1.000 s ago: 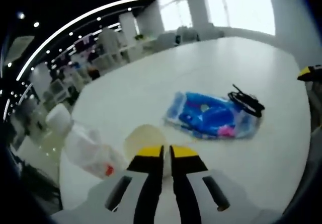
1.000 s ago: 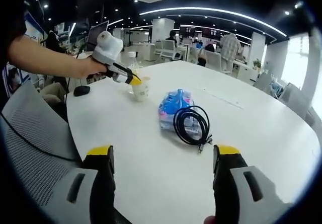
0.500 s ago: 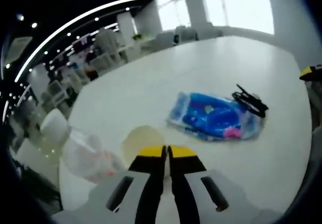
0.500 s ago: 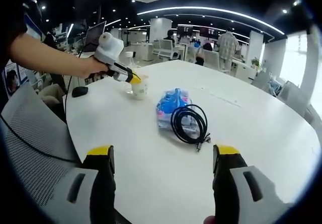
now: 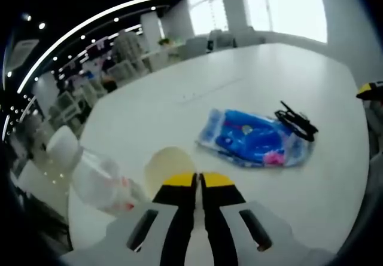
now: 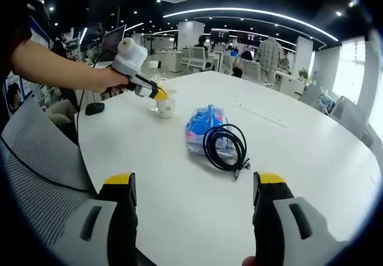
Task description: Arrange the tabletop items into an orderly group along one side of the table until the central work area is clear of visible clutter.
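Observation:
My left gripper [image 5: 196,180] is shut on the rim of a pale paper cup [image 5: 167,165], which stands on the white table [image 5: 179,98]. From the right gripper view, a hand holds that left gripper [image 6: 158,94] on the cup [image 6: 166,106] at the table's far left. A blue plastic packet [image 5: 254,138] lies mid-table, with a coiled black cable [image 5: 294,121] at its edge. In the right gripper view the cable [image 6: 225,147] overlaps the packet [image 6: 202,125]. My right gripper [image 6: 194,185] is open, held above the table's near edge with nothing between its fingers.
A clear plastic bottle [image 5: 100,180] with a red label is just left of the cup. A black mouse [image 6: 96,107] lies near the table's left edge. A grey mesh chair [image 6: 36,158] stands at the near left. Desks and people fill the office behind.
Hardly anything differs. The left gripper stays shut on the cup with only a small sway of the view. The right gripper has not moved.

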Tool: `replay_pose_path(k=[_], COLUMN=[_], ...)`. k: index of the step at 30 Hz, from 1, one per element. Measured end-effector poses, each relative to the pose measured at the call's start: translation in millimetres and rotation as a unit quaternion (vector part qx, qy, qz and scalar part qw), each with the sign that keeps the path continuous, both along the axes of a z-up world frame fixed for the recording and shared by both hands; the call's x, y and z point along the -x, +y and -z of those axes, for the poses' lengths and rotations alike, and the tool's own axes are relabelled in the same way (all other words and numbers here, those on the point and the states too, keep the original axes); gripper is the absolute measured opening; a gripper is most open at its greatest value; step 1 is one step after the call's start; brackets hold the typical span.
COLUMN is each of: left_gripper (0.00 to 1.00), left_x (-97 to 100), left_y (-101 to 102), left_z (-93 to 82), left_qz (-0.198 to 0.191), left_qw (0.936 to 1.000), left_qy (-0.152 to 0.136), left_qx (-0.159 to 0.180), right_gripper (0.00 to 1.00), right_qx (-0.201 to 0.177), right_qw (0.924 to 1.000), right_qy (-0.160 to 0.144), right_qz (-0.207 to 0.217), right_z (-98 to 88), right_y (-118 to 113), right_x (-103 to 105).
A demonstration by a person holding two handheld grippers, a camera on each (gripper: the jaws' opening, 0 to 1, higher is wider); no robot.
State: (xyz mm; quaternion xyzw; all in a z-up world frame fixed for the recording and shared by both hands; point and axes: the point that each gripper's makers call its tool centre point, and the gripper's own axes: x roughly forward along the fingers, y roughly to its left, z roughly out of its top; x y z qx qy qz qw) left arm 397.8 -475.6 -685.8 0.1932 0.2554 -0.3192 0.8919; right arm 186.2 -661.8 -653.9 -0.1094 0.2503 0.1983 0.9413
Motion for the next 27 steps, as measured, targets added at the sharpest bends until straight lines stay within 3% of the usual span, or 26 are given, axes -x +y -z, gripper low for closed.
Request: replay_pose_path(k=[10,18,23,27], left_gripper=[0.15,0.22,0.25,0.32], left_x=[8.0,20.1,34.9,47.5], left_y=[-3,-4,-8,-12], left_z=[-17.4,-28.8,-36.7,-44.0], left_qz=[0.004,0.009,0.029,0.043], left_qw=[0.9997,0.9994,0.9985,0.9974], left_qy=[-0.021,-0.018,-0.020,-0.020], left_qx=[0.007,0.030,0.042,0.053], right_gripper=[0.80,0.81,0.80,0.80], right_qx=[-0.001,-0.006,-0.008,-0.009], right_qw=[1.0000,1.0000,0.9999,0.9999], right_qy=[-0.003,-0.006,-0.007,-0.007], right_qz=[-0.001,0.000,-0.002,-0.005], right_z=[-1.4,-3.1,-3.5,-3.5], right_y=[0,1,2,4], right_x=[0,-1,-1,-1])
